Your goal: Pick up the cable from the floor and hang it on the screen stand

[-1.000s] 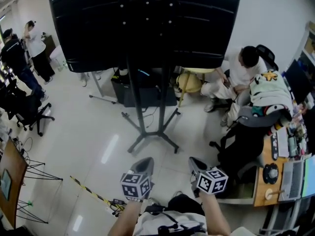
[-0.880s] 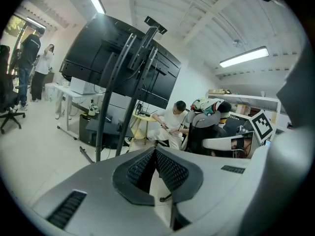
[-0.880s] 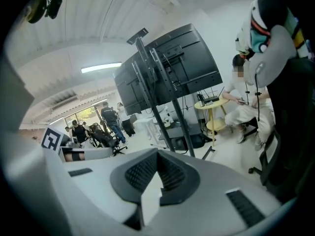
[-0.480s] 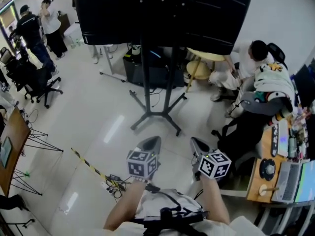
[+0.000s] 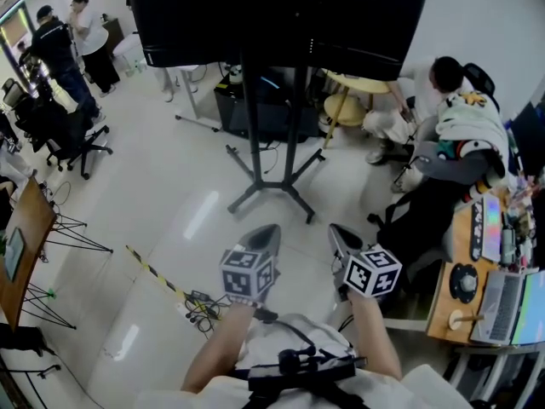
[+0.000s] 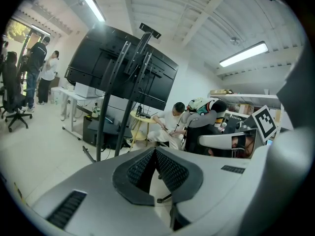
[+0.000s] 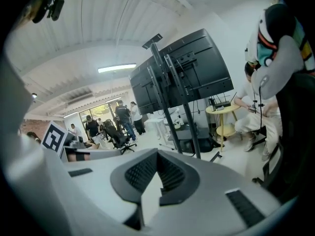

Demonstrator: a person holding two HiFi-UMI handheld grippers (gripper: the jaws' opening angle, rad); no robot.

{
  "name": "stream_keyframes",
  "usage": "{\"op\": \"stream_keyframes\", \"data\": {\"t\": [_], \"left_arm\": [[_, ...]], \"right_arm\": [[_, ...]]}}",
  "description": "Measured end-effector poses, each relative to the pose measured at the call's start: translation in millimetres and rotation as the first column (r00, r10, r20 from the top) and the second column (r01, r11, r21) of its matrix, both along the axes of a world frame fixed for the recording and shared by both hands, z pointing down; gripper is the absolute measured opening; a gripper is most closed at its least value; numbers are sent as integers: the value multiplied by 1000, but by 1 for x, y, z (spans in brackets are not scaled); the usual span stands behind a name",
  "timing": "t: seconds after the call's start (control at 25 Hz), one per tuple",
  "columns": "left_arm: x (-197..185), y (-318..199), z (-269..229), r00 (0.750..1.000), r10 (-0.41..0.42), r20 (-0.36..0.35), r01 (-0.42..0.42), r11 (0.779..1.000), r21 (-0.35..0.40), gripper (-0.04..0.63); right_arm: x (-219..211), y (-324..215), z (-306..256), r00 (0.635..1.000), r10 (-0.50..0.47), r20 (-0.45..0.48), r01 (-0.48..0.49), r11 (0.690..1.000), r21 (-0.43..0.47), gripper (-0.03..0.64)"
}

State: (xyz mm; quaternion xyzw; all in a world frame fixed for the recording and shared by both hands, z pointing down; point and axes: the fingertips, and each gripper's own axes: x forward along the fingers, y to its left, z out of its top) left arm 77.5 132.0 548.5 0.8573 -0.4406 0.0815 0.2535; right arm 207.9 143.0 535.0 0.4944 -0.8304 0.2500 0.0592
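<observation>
The big black screen (image 5: pixel 281 15) stands on its black floor stand (image 5: pixel 268 190) ahead of me. The cable (image 5: pixel 197 309) lies in a dark tangle on the pale floor, left of my left arm, at the end of a yellow-black striped strip (image 5: pixel 153 271). My left gripper (image 5: pixel 269 231) and right gripper (image 5: pixel 338 233) are side by side in front of my chest, pointing toward the stand's feet. Both are shut, with nothing between the pads. In the left gripper view the closed jaws (image 6: pixel 154 151) face the stand poles (image 6: pixel 110 107). The right gripper (image 7: pixel 157 154) looks at the same stand (image 7: pixel 179 102).
A seated person (image 5: pixel 426 100) and a draped office chair (image 5: pixel 460 156) are to the right of the stand. A cluttered desk (image 5: pixel 485 271) runs along the right edge. A yellow round side table (image 5: pixel 362 88) and a black box (image 5: pixel 255 113) sit behind the stand. Standing people (image 5: pixel 60 41), chairs (image 5: pixel 68 135) and a tripod (image 5: pixel 64 228) are on the left.
Both grippers have been carried a little forward toward the stand, still shut and empty. The head view has shifted, so the stand and cable sit higher in the picture.
</observation>
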Motion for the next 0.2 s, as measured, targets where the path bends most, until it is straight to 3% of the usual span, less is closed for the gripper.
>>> {"op": "stream_keyframes", "data": {"t": [0.2], "left_arm": [[1, 3, 4, 1000, -7, -4, 7, 1000, -14, 0]], "right_arm": [[-3, 1, 3, 1000, -19, 3, 19, 1000, -9, 3]]}}
